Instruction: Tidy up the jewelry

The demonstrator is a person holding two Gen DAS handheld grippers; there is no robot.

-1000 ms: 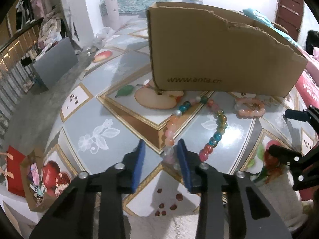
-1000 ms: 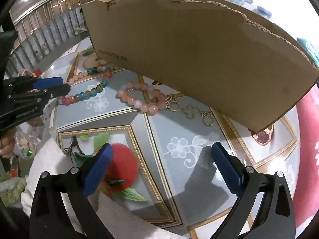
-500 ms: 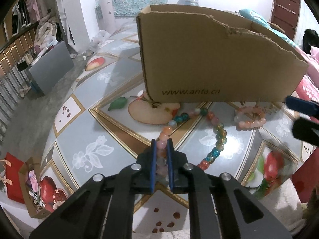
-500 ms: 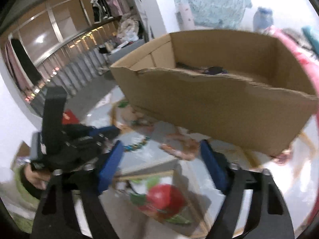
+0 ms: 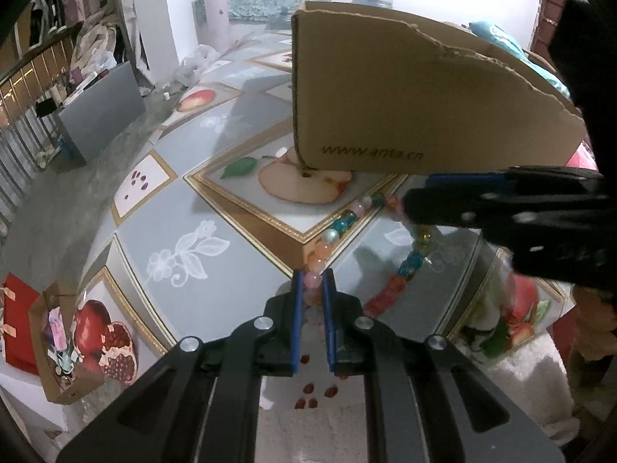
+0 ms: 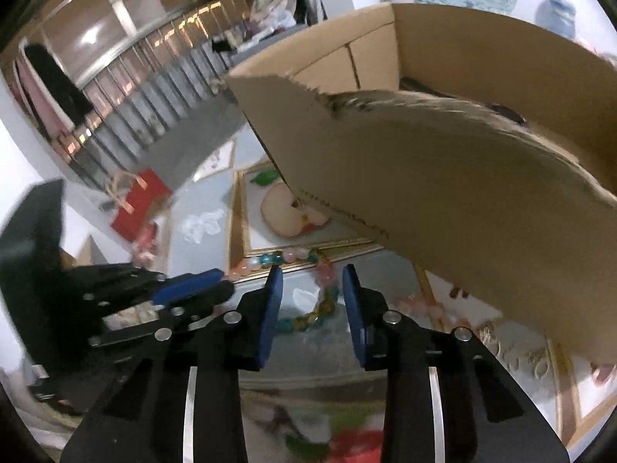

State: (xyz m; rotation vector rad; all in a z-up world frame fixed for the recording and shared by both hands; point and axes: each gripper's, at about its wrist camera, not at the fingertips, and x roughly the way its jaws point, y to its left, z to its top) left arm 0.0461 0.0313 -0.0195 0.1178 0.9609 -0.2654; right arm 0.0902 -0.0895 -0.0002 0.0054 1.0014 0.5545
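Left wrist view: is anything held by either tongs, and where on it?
The left tongs pinch the bead necklace at its near-end pink beads. The right tongs are closing above the strand, gripping nothing.

Right gripper (image 5: 501,208) hides bead necklace's (image 5: 327,239) far loop; box contents (image 6: 501,110) unclear.

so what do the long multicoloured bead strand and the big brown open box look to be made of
Long multicoloured bead strand: glossy, partly see-through round beads, likely glass or polished stone; plastic is possible. Big brown open box: matte corrugated cardboard, judging by its ragged torn top edge and printed web address.
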